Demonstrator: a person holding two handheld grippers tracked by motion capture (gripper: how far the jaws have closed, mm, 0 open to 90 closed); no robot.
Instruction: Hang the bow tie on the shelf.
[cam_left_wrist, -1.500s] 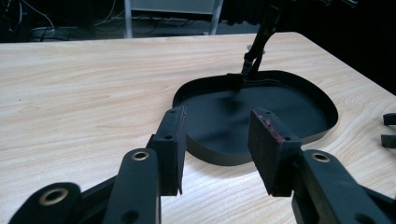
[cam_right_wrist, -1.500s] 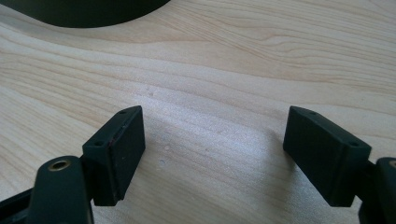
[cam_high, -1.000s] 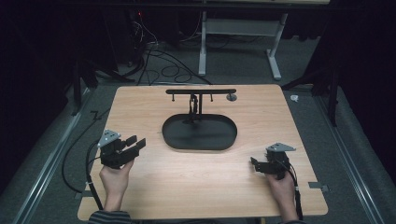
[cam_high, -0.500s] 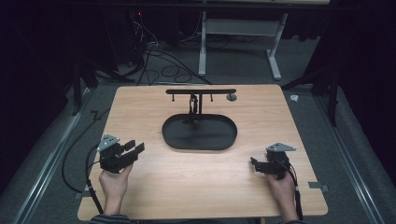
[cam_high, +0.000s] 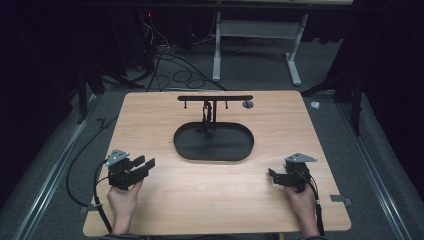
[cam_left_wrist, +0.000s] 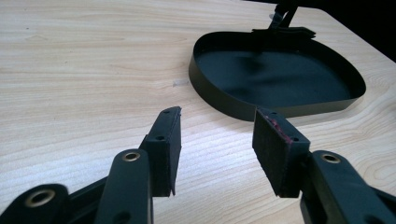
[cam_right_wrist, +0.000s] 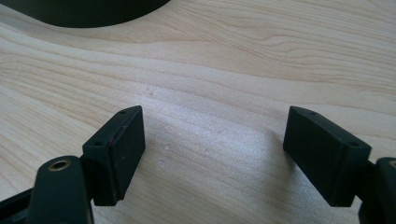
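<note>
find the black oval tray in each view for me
High view: the black oval tray lies mid-table, in front of the T-shaped stand.
Left gripper view: upper right, beyond the open jaws, its rim nearest them.
Right gripper view: a sliver of its wall at the top left edge.
Shared landmark: the light wooden tabletop under the tray.

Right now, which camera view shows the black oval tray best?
The high view: the whole black oval tray shows from above, with its upright stand at the far rim. The left gripper view shows most of it close and low; the right gripper view catches just a rim sliver.
</note>
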